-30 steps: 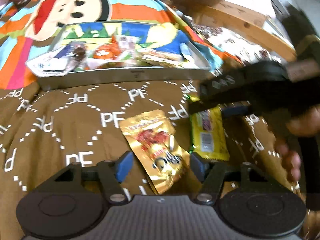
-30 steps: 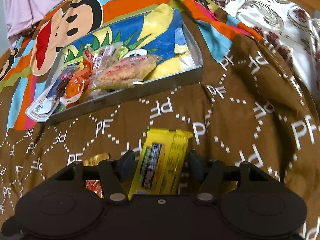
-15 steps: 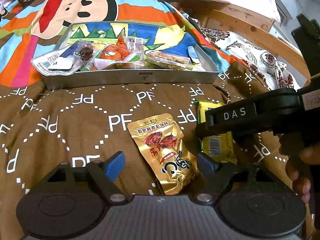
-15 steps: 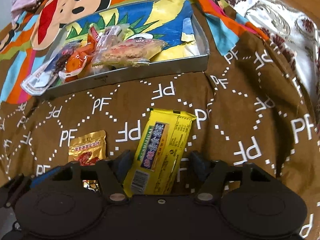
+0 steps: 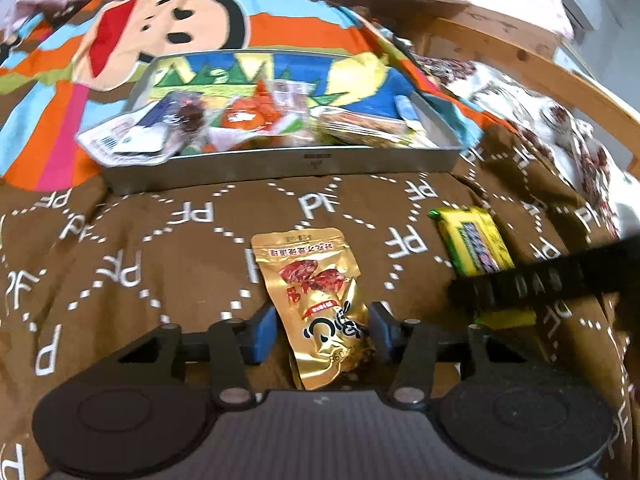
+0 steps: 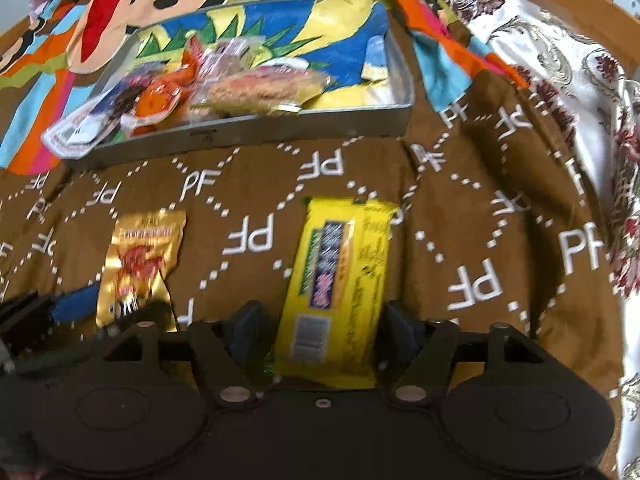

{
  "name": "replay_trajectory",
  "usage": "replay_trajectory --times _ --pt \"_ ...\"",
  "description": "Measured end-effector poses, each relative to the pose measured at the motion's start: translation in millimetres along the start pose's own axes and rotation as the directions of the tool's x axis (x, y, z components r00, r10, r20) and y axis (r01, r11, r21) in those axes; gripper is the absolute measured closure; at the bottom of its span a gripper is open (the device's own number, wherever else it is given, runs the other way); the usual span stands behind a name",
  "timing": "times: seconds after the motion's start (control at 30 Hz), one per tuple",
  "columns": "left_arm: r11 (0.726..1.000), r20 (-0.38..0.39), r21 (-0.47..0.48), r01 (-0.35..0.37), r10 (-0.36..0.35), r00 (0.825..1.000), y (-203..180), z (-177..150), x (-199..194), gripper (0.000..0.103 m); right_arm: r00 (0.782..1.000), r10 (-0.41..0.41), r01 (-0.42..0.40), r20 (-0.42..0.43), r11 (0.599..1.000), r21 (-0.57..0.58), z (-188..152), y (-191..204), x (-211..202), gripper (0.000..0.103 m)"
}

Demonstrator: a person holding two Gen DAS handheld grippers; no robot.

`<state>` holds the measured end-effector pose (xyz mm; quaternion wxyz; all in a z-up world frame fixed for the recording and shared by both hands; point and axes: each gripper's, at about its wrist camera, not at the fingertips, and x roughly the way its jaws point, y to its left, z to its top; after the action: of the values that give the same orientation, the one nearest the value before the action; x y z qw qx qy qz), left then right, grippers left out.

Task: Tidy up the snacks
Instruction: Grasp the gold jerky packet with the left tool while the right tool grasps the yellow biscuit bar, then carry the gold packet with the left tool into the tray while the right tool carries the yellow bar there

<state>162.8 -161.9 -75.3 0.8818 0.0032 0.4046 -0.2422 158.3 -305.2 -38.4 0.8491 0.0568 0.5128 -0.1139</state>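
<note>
Straddling the near end of the gold snack pouch [image 5: 320, 304], the left gripper [image 5: 320, 334] has its blue-padded fingers [image 5: 262, 332] spread to either side of the pouch; the left pad sits just beside the pouch edge with a narrow gap, and the right pad is at the pouch's opposite edge, where contact cannot be confirmed. The jaws are released and not clamped. The pouch lies flat on the brown quilt [image 5: 160, 272], printed side up.

The right gripper [image 6: 324, 330] is in the same condition: jaws parted, one finger on each side of the near end of the yellow snack bar [image 6: 340, 280], with a visible gap at each pad. The bar lies lengthwise on the brown quilt, just right of the gold pouch, the two packages apart. In the left wrist view the right gripper body crosses the near end of the yellow bar.

Beyond both packages, toward the far edge of the brown quilt, the metal tray [image 5: 280, 164] rests across the boundary with the cartoon-print blanket [image 5: 280, 36]. Several wrapped snacks [image 6: 256, 88] are piled along the tray's near wall and left corner, one overhanging the rim; the right portion shows the printed tray floor.
</note>
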Motion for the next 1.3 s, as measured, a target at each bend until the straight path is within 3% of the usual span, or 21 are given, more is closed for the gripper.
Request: replay_trajectory --times 0.1,0.17,0.33,0.57,0.6,0.7,0.8,0.9,1.03,1.13,1.2,1.27,1.3 --pt "1.0 0.003 -0.023 0.007 -0.007 1.0 7.5 1.4 0.7 0.053 0.999 -0.046 0.047 0.017 0.997 -0.063 -3.9 13.7 3.0 0.033" --pt "1.0 0.007 -0.022 0.011 -0.01 1.0 8.2 1.5 1.1 0.053 0.998 -0.051 0.054 0.035 0.995 -0.087 -4.8 19.8 1.8 0.047" --pt "1.0 0.058 -0.024 -0.001 0.003 0.998 8.9 -0.4 -1.2 0.059 0.993 0.02 -0.013 0.114 0.998 -0.064 -2.7 21.2 -8.0 0.05" --pt "0.998 0.098 -0.061 -0.01 0.016 0.995 15.8 1.8 -4.9 0.06 0.975 -0.004 0.033 0.224 0.992 -0.125 4.4 26.2 -22.8 0.054" --pt "0.998 0.108 -0.063 -0.015 0.021 0.994 16.2 1.9 -6.4 0.074 0.973 -0.006 0.035 0.229 0.992 -0.124 3.7 25.3 -24.3 0.054" --pt "0.998 0.13 -0.066 -0.006 0.014 0.991 16.7 4.1 -11.4 0.077 0.972 -0.007 0.035 0.236 0.993 -0.115 4.0 21.2 -25.8 0.054" --pt "0.999 0.102 -0.031 -0.026 0.029 0.994 13.3 3.7 -7.4 0.076 0.982 0.002 0.017 0.191 0.995 -0.099 3.2 18.1 -18.4 0.054" --pt "0.998 0.085 -0.066 0.001 0.005 0.996 18.0 2.9 -5.5 0.072 0.993 0.03 -0.025 0.114 0.999 -0.043 1.3 12.5 -5.9 0.05" --pt "0.992 0.054 -0.124 0.036 -0.03 0.998 25.6 2.4 -1.0 0.055 0.995 0.048 -0.048 0.088 0.999 0.007 1.7 8.5 1.1 0.043" --pt "0.994 0.05 -0.096 0.047 -0.042 0.998 21.6 3.4 0.3 0.043 0.997 0.038 -0.036 0.072 0.999 -0.029 2.2 12.5 7.9 0.041" --pt "0.997 0.043 -0.069 0.042 -0.039 0.998 17.3 3.9 2.4 0.042 0.998 0.02 -0.015 0.067 0.997 -0.073 1.9 16.6 11.3 0.042" --pt "0.999 0.031 -0.037 0.024 -0.023 0.999 14.3 2.9 5.4 0.045 0.998 0.009 -0.002 0.07 0.995 -0.102 2.9 19.6 10.3 0.052" --pt "1.0 0.029 -0.019 0.011 -0.011 1.0 12.5 2.5 5.6 0.051 0.997 0.005 0.003 0.073 0.994 -0.107 3.4 18.7 9.5 0.052"
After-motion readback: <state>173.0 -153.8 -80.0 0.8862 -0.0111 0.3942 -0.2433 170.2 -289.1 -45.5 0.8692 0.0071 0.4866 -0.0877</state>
